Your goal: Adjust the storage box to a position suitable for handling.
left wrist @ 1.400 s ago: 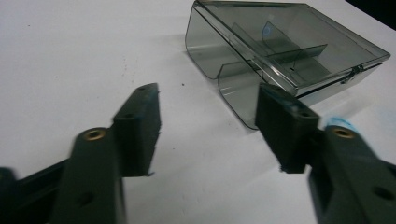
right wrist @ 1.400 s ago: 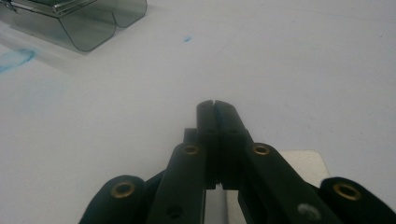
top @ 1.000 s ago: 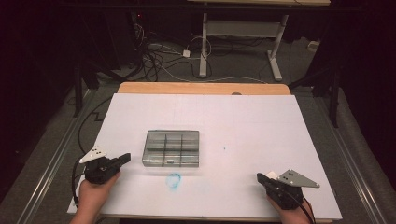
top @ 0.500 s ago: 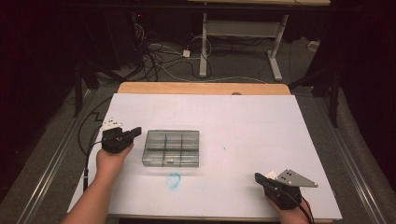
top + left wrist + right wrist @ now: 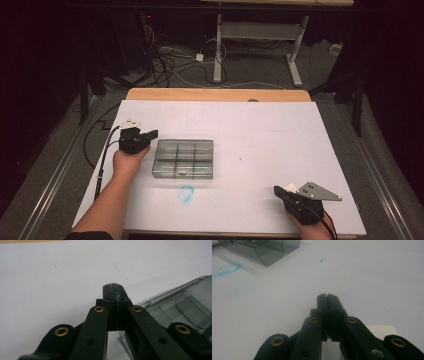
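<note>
Smoky-grey clear box, black claw, white table.

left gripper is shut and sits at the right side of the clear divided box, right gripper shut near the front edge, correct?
Not quite: the left gripper is at the left side of the clear divided box, not the right, as the high view shows. The rest holds: its jaws are shut, and the right gripper is shut near the front edge.

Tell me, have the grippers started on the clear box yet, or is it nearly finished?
It looks barely started. The clear compartment box sits closed and flat on the white table, with nothing moved out of it. In hand: the left gripper, jaws shut and empty, is right beside the box's left end, not gripping it. The right gripper rests far off near the table's front edge, also shut. Handling the box itself is all left.
</note>
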### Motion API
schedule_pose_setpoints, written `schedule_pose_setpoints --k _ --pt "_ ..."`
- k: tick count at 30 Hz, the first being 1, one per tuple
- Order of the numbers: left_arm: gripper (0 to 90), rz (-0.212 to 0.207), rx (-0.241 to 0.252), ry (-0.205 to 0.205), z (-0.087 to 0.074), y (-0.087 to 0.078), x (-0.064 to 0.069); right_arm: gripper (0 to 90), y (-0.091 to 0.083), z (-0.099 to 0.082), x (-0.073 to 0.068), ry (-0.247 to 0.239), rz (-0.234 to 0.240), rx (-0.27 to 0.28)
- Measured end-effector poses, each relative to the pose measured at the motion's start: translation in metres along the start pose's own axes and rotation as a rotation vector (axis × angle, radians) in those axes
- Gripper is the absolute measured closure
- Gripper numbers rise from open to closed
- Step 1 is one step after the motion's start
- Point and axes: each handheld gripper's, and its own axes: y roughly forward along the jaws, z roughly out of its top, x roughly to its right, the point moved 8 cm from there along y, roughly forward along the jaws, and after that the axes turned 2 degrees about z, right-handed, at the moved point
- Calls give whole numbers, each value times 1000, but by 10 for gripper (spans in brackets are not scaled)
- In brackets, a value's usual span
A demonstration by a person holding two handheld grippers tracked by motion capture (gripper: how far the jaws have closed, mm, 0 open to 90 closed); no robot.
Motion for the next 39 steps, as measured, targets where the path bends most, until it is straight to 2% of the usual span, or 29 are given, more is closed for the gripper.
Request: schedule_pose_setpoints --k 4,7,8,12,14,22,29,34,39 --pt "877 -2 -22 6 -4 3 2 893 -1 0 1 4 0 2" --pt "877 9 -40 26 -6 5 2 893 -1 0 1 4 0 3" --pt "877 3 -37 15 -6 5 3 893 -1 0 0 4 1 3" --pt "877 -3 -39 24 -7 6 5 893 0 0 0 3 2 1" --pt "877 -11 -39 13 -7 6 4 893 0 0 0 4 1 1" --pt "877 -10 -42 6 -8 7 9 893 1 -1 1 3 0 -1" --pt "877 -19 -57 12 -9 9 24 893 2 0 -1 -2 3 -4" --pt "877 -30 -75 -4 -11 11 40 893 3 0 -2 -4 5 -5" --pt "877 -44 -86 -2 -14 13 59 893 4 0 -4 -9 8 -8"
